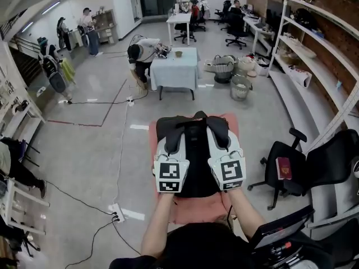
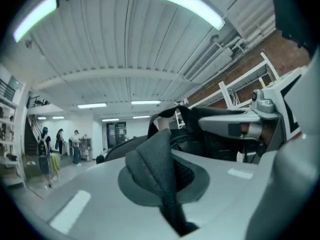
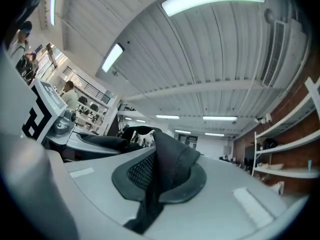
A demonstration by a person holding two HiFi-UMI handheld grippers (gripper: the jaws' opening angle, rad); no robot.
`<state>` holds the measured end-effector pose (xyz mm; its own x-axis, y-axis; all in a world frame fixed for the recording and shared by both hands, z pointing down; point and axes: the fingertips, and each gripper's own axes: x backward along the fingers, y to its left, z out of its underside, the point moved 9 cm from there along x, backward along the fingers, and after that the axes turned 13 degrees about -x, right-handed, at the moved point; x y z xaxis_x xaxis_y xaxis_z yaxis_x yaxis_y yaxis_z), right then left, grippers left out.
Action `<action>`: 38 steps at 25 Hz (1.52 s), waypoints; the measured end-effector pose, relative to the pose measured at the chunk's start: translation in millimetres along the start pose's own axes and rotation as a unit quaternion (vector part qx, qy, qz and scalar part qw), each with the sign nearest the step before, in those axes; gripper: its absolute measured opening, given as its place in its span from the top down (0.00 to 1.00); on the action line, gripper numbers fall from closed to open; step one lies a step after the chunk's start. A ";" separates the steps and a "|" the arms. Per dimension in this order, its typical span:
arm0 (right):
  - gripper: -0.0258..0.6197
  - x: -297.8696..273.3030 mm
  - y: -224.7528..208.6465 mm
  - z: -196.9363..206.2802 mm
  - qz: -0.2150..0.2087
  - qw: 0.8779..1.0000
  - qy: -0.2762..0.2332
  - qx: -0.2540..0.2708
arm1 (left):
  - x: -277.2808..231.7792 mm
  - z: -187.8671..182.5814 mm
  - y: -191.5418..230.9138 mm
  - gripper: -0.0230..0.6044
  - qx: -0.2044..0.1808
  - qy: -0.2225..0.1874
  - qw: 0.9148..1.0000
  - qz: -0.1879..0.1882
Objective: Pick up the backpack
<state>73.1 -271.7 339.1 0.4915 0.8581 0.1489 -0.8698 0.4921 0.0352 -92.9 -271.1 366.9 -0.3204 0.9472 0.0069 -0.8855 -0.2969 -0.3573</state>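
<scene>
Head view: the black backpack (image 1: pixel 196 167) is held upright over the pink surface (image 1: pixel 193 210), midway between its left and right edges, back panel toward the person. The left claw (image 1: pixel 175 142) is clamped shut on the left shoulder strap (image 2: pixel 152 166). The right claw (image 1: pixel 217 139) is clamped on the right shoulder strap (image 3: pixel 167 164). Whether the backpack's base clears the surface cannot be told.
</scene>
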 end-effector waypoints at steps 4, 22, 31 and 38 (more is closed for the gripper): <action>0.91 15.5 24.3 -55.8 0.010 0.997 -0.064 0.031 | 26.3 -56.3 21.4 0.96 -0.036 -0.071 0.995 -0.054; 0.91 -22.1 20.7 -20.0 0.018 0.999 -0.035 0.004 | 9.0 -22.6 24.4 0.96 0.005 -0.028 0.996 -0.083; 0.91 -23.8 28.3 -17.5 0.021 0.999 -0.036 -0.001 | 18.2 -14.6 25.1 0.96 -0.002 -0.031 0.997 -0.077; 0.91 -19.2 13.7 -14.1 0.031 0.999 -0.038 -0.004 | 9.2 -16.2 11.6 0.96 -0.009 -0.042 0.996 -0.072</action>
<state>52.3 -279.3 322.8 0.4324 0.8730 0.2256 -0.8976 0.4404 0.0164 -100.7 -263.8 347.7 -0.2188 0.9660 0.1374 -0.9184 -0.1563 -0.3634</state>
